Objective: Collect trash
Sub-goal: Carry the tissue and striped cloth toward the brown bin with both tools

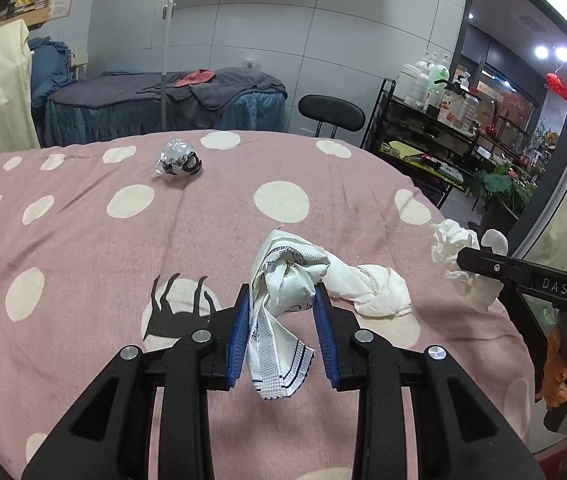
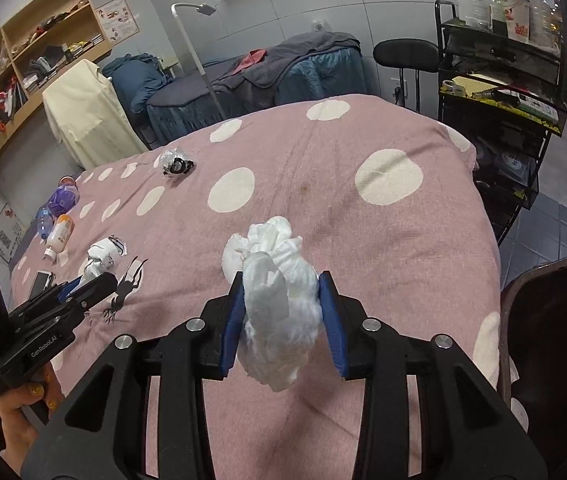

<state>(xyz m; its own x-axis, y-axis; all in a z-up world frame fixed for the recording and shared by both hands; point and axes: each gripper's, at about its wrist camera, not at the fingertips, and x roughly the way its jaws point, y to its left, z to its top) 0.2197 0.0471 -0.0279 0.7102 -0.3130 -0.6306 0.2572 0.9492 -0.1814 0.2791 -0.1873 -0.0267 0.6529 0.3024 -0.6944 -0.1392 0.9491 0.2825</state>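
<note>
Trash in both tongs: crumpled printed wrapper (image 1: 283, 300) pinched in left tongs (image 1: 282, 332), white tissue wad (image 2: 279, 312) clamped in right tongs (image 2: 283, 324), both just above the bed. Loose wrapper tail dangling, likely to slip free if swung. More tissue (image 1: 379, 292) and a plastic ball (image 1: 177, 159) left on the bedcover. Pink polka-dot bedcover (image 2: 343, 184), dark bin (image 2: 555, 340) at right edge; treatment bed, stool, supply cart behind.
</note>
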